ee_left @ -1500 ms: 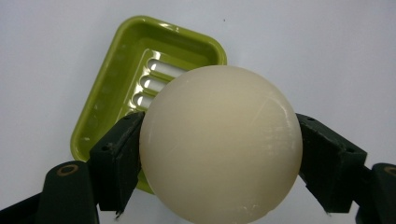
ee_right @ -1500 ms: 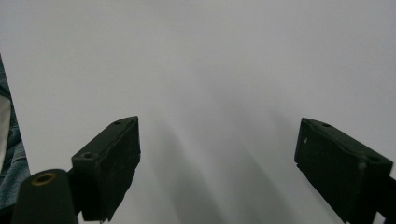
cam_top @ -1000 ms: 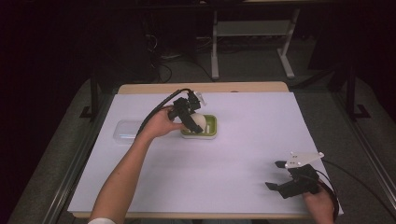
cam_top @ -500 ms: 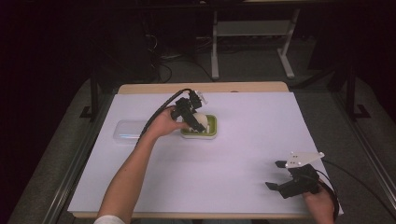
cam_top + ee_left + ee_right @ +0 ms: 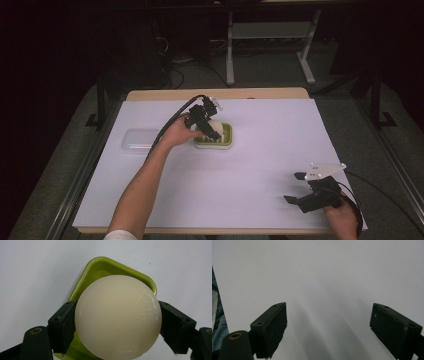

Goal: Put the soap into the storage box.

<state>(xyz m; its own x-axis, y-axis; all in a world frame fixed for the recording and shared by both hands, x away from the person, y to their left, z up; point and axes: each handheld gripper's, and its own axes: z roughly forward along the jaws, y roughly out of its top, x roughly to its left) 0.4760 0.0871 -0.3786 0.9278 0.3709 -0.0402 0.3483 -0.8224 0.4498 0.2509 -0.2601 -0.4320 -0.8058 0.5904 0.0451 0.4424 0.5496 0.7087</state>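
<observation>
Two grippers: one is loaded and over the dish, the other waits idle at the near right of the table.
Clear lid: a translucent rectangular lid or box lies flat on the white table cover, left of the dish and apart from it; judged out of the way of this step.
Left gripper: the person's left hand holds it over the dish, jaws pinching the ball at its widest line, one jaw on each side.
Cream ball: a smooth, pale sphere clamped between the left gripper's jaws; the left gripper view has it directly above the dish, hiding most of the dish floor. Whether it touches the floor cannot be told.
Green dish: a small lime-green tray with rounded corners and a raised rim, on the table cover at the far centre-left.
Step in hand: judged to be setting the ball into the dish, or lifting it out; the pictures do not settle which.
How to do it well: keep the ball centred inside the rim and move straight up or down, since a round, slick thing can slip from flat jaws if tilted. If placing, part the jaws only once the ball rests on the dish floor, and slowly, so it does not roll against the rim.
Right gripper: held by the right hand low over bare table cover, jaws spread wide, nothing between them.
</observation>
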